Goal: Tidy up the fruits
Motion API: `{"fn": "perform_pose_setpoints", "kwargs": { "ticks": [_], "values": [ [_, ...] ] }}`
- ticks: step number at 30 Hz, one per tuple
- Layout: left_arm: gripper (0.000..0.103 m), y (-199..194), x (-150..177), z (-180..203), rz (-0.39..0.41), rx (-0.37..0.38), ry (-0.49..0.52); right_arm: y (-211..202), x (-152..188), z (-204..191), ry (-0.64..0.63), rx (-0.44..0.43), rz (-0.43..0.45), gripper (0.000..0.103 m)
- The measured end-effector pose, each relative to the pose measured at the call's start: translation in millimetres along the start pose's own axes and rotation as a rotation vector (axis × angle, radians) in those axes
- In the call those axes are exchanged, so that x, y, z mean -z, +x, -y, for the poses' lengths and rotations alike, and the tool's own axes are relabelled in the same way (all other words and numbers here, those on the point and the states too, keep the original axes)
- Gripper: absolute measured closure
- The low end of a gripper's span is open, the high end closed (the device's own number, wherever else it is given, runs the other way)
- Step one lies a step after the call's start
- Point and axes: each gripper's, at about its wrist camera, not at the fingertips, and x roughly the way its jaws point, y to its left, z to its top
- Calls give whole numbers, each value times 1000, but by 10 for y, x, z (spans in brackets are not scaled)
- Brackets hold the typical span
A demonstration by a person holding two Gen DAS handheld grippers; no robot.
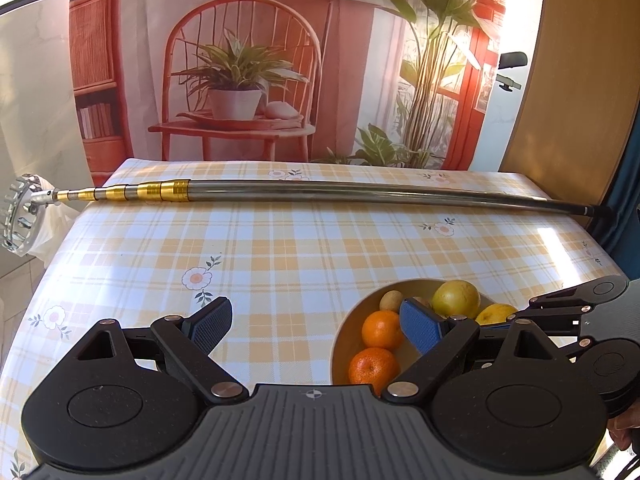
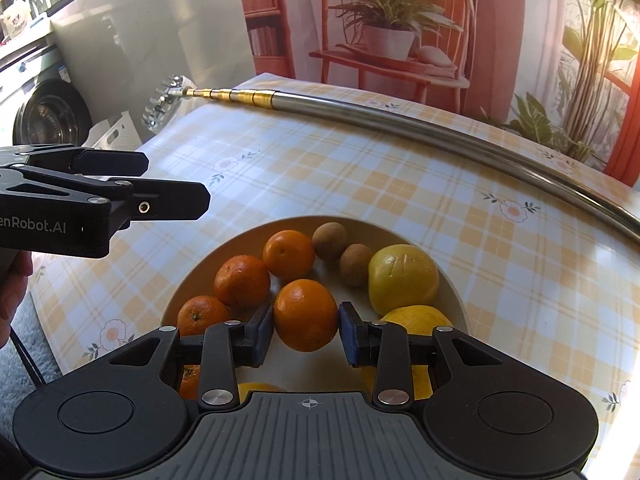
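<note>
A cream bowl (image 2: 288, 221) on the checked tablecloth holds several oranges, two brown kiwis (image 2: 330, 241) and yellow fruits (image 2: 402, 278). My right gripper (image 2: 306, 334) is shut on one orange (image 2: 306, 314) over the bowl's near side, a blue pad pressed to each flank. In the left wrist view my left gripper (image 1: 316, 326) stands open with nothing between its fingers; its right pad (image 1: 420, 330) hangs over the bowl (image 1: 340, 344), next to two oranges (image 1: 380, 328). The right gripper (image 1: 520, 316) shows at the bowl's right. The left gripper (image 2: 100, 200) is left of the bowl.
A long telescopic metal pole (image 1: 320, 196) with gold sections and a toothed picker head (image 1: 22, 212) lies across the table's far side. A printed backdrop stands behind. A washing machine (image 2: 48, 116) and white crate are off the table's left edge.
</note>
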Motion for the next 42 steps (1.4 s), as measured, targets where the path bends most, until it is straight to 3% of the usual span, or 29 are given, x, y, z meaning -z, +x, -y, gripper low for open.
{"fn": "perform_pose_setpoints", "kwargs": {
  "ticks": [10,18,31,37,42],
  "values": [
    [11,2,48,-45,-11,-7,-15,110,6,-72,21,40,-78,71],
    [11,0,55,-44,-13,-9,-16,123,-7,-57,43,43,-90,70],
    [11,-73,40,-48,-15,-7,-14,-58,-55,-56,73,24,-66,45],
    [11,-197,-18,-31,-7,2,-20,-291,-137,-60,85,38,-20,21],
    [11,-363,-111,2,24,20,-17,-523,-188,-23,96,58,24,10]
  ]
}}
